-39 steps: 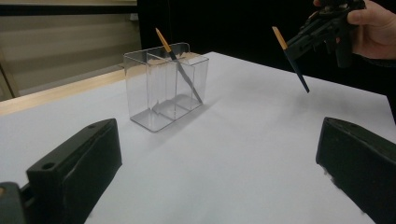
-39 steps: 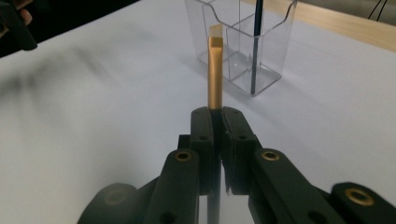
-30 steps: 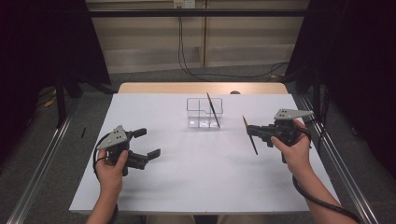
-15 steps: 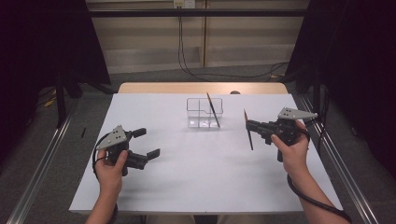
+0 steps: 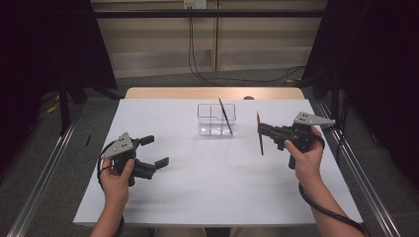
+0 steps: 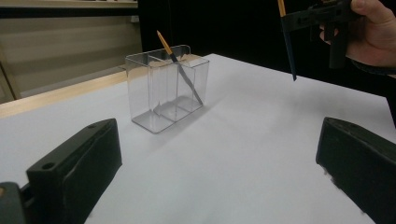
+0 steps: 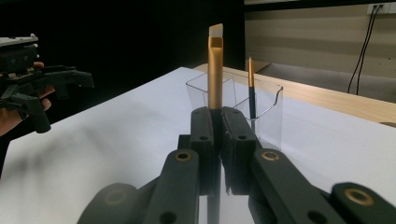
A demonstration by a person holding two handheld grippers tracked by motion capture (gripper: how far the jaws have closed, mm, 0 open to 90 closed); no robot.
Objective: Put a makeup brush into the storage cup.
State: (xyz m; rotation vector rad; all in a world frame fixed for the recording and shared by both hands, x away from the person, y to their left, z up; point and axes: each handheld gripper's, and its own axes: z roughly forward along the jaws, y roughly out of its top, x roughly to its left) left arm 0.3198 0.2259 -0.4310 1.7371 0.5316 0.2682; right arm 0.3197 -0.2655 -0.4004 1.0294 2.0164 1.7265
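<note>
While the right gripper (image 5: pixel 260 134) holds its brush (image 5: pixel 259 133) upright, jaws clamped on the handle at about mid-length, the step in hand looks like carrying that brush over to the clear holder (image 5: pixel 216 119) and dropping it in beside the one already there. Nearest, the left gripper (image 5: pixel 150 151) rests low over the tabletop (image 5: pixel 207 182) with jaws spread wide and nothing between them; well apart from the work, best kept so. To do the step well, I judge: keep the brush near vertical, bring its lower tip over an open compartment, clear the rim before lowering, and release only once the tip is inside; the holder looks light and could skid or tip if nudged sideways. The right gripper view shows the handle rising from between the closed black jaws, a gold-coloured ferrule and a pale flat angled tip on top; the left gripper view shows a dark slim shaft tapering to a point below the jaws. Tabletop is a smooth, matt white sheet, little friction likely. Farther off, the holder is thin transparent plastic, rectangular, divided into compartments, rounded corners, glossy walls. Second brush (image 5: pixel 225 116) leans inside it, dark shaft, gold upper end, tilted against the rim. Which compartment it stands in I cannot tell exactly.
</note>
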